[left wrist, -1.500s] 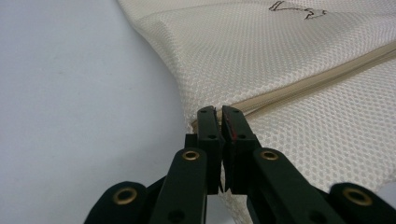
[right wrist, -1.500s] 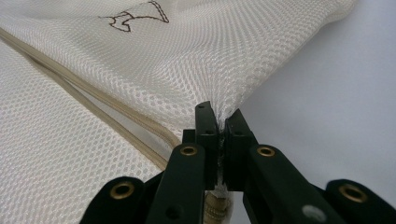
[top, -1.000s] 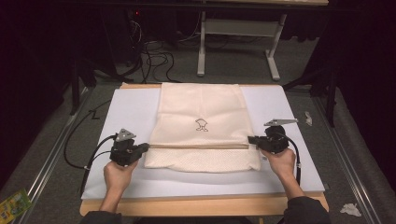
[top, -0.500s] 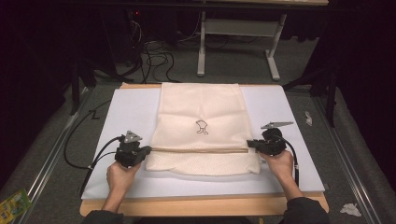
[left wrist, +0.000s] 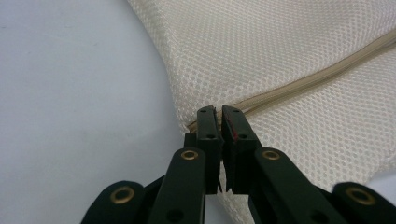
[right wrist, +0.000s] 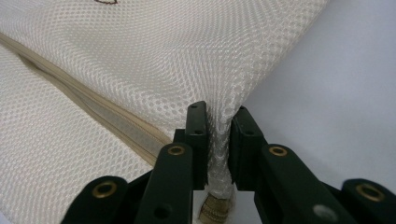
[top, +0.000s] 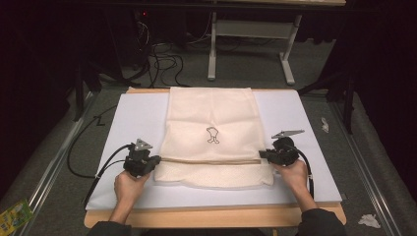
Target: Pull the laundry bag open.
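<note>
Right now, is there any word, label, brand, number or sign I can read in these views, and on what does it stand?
No readable words or numbers.
Mesh bag: a small dark outline emblem at its middle, a drawing without letters.
Green packet on the floor at lower left: print too small and blurred to read.

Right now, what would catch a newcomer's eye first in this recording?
A cream mesh bag lies on the white mat, its near part folded over along a tan zipper. The left claw is shut on the bag's left edge; the right claw, jaws just opening, has mesh between them.
</note>
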`<act>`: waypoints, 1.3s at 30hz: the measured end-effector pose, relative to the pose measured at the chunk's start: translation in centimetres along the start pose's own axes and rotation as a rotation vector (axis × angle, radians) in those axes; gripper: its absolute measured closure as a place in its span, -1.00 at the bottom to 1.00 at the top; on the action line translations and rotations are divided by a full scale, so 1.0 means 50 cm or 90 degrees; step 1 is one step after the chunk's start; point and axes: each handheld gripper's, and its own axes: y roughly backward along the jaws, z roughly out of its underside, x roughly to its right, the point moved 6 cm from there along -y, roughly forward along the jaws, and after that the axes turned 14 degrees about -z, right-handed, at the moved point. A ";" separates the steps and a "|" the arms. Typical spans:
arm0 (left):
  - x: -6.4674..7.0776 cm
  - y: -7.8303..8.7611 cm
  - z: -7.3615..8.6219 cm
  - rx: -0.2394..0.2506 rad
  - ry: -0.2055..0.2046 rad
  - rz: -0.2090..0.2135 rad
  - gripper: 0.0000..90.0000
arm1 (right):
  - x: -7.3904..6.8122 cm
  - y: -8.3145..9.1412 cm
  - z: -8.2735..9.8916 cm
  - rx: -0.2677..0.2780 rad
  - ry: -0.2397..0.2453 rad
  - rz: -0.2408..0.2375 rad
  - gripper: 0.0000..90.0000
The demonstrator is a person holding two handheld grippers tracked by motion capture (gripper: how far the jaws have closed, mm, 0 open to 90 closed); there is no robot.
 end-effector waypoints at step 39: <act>-0.086 0.087 -0.012 0.153 0.096 -0.019 0.30 | 0.034 0.134 0.006 0.176 -0.019 0.047 0.47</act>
